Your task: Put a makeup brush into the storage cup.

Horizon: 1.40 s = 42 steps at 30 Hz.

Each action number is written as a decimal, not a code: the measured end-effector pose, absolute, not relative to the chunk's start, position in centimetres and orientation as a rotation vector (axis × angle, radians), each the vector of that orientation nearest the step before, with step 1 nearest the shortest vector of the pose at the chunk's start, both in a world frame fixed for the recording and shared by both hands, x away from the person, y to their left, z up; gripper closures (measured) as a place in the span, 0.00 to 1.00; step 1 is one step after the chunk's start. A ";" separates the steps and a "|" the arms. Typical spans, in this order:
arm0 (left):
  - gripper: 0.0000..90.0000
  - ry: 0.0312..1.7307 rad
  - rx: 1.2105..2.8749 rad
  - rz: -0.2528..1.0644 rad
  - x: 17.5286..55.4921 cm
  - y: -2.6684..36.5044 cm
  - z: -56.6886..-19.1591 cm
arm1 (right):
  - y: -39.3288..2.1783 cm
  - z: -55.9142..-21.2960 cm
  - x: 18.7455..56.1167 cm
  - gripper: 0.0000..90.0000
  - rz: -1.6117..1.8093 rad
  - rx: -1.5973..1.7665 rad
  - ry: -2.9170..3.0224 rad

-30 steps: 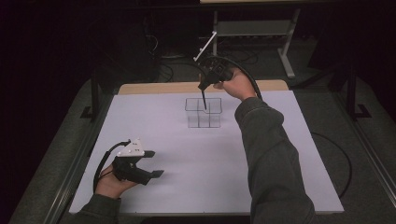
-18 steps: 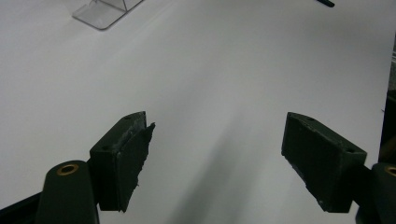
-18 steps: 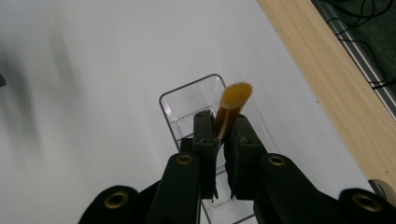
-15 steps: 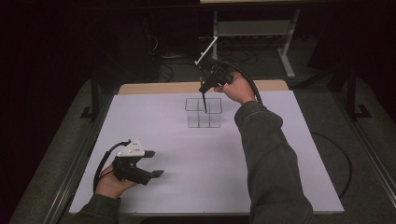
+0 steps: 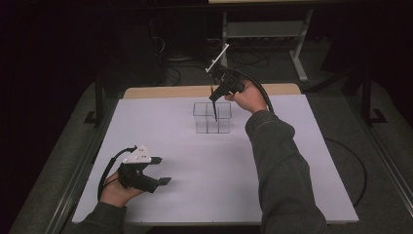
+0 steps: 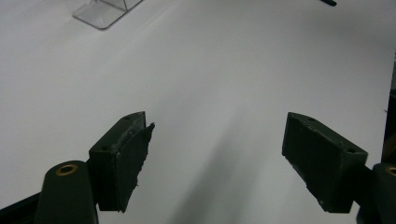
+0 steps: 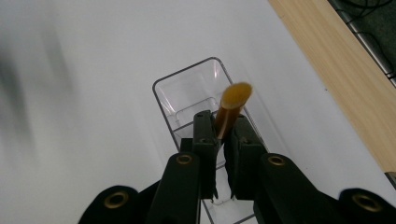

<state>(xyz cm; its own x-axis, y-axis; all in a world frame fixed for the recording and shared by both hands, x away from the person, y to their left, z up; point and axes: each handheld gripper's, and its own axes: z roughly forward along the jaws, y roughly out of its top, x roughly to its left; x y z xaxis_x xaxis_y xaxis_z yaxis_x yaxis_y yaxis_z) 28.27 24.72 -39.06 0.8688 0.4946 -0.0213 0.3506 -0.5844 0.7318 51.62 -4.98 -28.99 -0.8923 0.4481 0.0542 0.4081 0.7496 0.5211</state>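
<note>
The right tool (image 5: 215,105) is clamped on a slim stick (image 7: 232,108) with a yellowish-brown end, its jaws pressed together on the shaft, and it hangs directly over the clear divided box (image 5: 212,117) at the far middle of the white bench (image 5: 272,195). In the high view a thin dark length runs down from the jaws into the box, near the top of one of its back compartments, though I cannot tell whether its tip touches the floor of the box. In the right gripper view the stick's long axis stands close to upright, tilted a little, with the box's open cells straight beneath it. So what the coming move seems to turn on is a straight drop: the box lies below the tool, not off to any side. The left tool (image 5: 156,170) rests at the near left corner of the bench, jaws wide apart and holding nothing, well apart from the box; the right hand is by far the nearer.
</note>
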 end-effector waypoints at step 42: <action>0.23 0.621 2.251 0.227 28.3 24.6 -39.3 | -5.0 -33.7 51.3 0.91 0.790 0.767 2.902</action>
<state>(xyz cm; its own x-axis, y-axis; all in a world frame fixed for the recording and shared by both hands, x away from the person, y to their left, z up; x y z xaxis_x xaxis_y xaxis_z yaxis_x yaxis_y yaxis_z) 28.34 24.59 -39.26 0.8649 0.5009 -0.0310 0.3624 -0.5807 0.7290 51.33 -4.96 -33.71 -0.8772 0.4714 0.0908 0.4523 0.7484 0.4852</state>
